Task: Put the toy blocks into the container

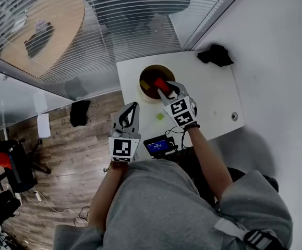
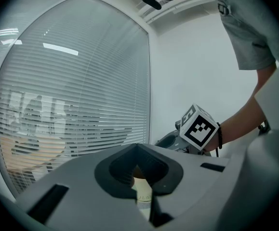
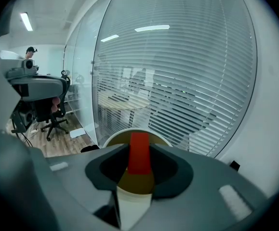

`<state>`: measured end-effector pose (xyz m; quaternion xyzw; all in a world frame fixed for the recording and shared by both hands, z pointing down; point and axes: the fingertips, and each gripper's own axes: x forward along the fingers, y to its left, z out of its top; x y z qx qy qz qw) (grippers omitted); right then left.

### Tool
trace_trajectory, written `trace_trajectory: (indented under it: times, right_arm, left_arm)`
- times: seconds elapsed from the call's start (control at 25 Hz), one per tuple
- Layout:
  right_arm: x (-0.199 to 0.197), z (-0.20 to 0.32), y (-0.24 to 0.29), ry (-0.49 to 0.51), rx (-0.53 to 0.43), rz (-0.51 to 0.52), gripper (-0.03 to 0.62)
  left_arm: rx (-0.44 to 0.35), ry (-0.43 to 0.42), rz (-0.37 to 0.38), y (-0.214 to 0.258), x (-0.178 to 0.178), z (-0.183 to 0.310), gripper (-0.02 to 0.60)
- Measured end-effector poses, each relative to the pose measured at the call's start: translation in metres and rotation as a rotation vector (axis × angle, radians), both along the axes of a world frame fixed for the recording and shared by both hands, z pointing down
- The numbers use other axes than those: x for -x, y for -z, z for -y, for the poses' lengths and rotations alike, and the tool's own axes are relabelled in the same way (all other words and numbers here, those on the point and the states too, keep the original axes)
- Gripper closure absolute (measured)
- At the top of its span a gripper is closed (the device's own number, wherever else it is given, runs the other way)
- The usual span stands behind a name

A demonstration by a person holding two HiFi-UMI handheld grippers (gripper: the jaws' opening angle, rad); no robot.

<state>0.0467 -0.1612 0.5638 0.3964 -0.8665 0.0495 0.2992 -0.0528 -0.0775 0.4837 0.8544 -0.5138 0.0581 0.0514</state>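
Observation:
A round cream container point(image 1: 142, 77) stands at the far left of the white table point(image 1: 213, 98). A yellow block point(image 1: 145, 85) lies inside it. My right gripper point(image 1: 162, 89) is shut on a red block point(image 1: 161, 84) and holds it over the container's opening. In the right gripper view the red block point(image 3: 139, 153) stands upright between the pads, with the container's rim point(image 3: 111, 136) just beyond. A small green block point(image 1: 160, 116) lies on the table between the grippers. My left gripper point(image 1: 134, 106) hovers at the table's left edge, its jaws together and empty.
A black bundle point(image 1: 216, 54) lies at the table's far right corner. A small device with a blue screen point(image 1: 158, 146) sits at the near edge with cables. A round grommet point(image 1: 234, 116) is set into the table on the right. Glass with blinds rises behind the table.

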Motion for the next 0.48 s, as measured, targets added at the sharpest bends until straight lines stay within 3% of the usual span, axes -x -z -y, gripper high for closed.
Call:
trace_trajectory:
  times: [0.44, 0.48]
  right_arm:
    - [0.007, -0.011, -0.017, 0.059, 0.06, -0.033, 0.438]
    - [0.008, -0.012, -0.02, 0.073, 0.069, -0.035, 0.394]
  left_arm:
    - [0.009, -0.004, -0.003, -0.001, 0.002, -0.003, 0.574]
    - [0.01, -0.005, -0.005, -0.001, 0.002, -0.003, 0.574]
